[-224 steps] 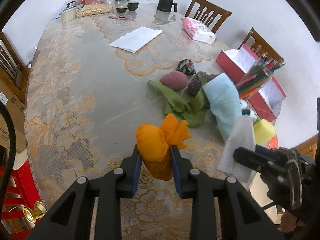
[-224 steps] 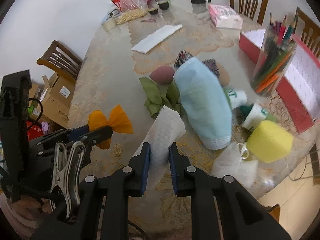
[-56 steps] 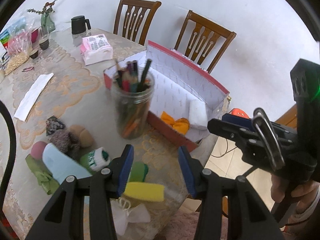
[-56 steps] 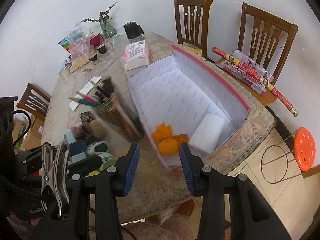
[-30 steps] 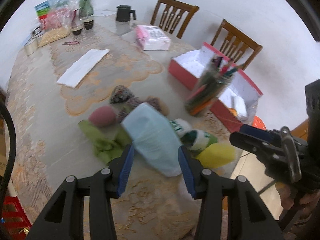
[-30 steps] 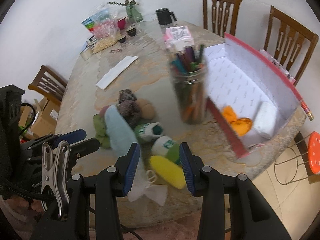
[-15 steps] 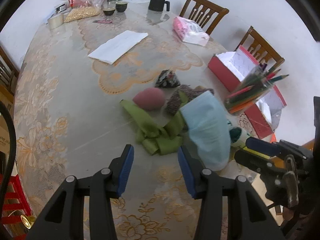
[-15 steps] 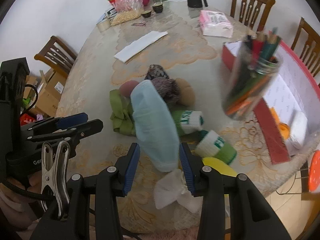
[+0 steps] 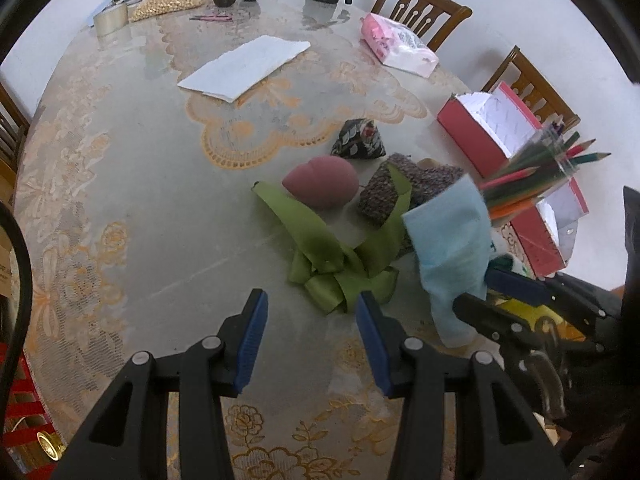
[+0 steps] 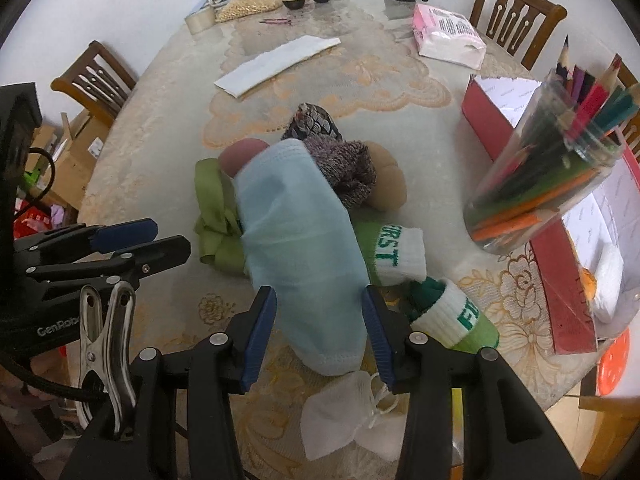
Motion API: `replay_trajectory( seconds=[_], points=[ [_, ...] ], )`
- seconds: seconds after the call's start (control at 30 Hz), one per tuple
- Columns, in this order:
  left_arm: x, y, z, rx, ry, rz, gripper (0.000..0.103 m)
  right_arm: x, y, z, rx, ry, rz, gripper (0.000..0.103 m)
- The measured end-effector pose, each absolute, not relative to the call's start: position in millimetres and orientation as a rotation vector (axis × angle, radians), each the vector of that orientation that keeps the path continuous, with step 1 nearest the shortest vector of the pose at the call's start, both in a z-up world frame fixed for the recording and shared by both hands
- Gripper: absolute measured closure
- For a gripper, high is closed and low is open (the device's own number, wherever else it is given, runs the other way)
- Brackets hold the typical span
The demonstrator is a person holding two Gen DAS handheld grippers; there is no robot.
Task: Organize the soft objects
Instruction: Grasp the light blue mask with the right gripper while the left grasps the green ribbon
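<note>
Currently right gripper [image 10: 320, 320] jaws, just widened, straddle the light blue mask [image 10: 300, 240] without pressing it. Left gripper [image 9: 310, 320] is unclenched, empty, over bare table [image 9: 140, 200] just short of the green ribbon [image 9: 332, 256].

Two green-and-white socks [image 10: 398, 250], one blue face mask [image 10: 300, 240], one green ribbon [image 9: 332, 256], three wooden chairs [image 10: 516, 12].

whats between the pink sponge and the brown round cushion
The grey knitted piece lies between the pink sponge and brown cushion, seen in the right wrist view.
</note>
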State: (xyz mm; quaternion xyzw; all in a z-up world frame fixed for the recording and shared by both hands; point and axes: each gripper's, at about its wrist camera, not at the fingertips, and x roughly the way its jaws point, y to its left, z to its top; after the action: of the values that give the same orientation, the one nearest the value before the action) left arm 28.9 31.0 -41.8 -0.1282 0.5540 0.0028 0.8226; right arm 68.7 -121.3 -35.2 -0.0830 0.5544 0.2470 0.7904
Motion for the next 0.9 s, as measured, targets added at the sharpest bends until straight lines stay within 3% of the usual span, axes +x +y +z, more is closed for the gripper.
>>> replay_trajectory(
  seconds=[0.13, 0.23, 0.37, 0.9],
  points=[
    [31.2, 32.0, -47.7, -0.282, 1.195, 0.001, 0.055, 70.9, -120.2, -39.9, -0.171, 1.205, 0.519, 0.058],
    [33.5, 32.7, -50.9, -0.288, 1.202, -0.004, 0.055, 70.1, -120.8, -40.2, -0.161, 1.204, 0.533, 0.071],
    [37.3, 30.3, -53.6, -0.29, 1.206, -0.019, 0.055, 65.1, -118.3, -36.8, -0.182, 1.178, 0.556, 0.096],
    [55.5, 10.0, -68.2, -0.247, 1.212, -0.058, 0.044, 67.2, -141.3, 0.1, -0.048, 1.081, 0.517, 0.1]
  ],
)
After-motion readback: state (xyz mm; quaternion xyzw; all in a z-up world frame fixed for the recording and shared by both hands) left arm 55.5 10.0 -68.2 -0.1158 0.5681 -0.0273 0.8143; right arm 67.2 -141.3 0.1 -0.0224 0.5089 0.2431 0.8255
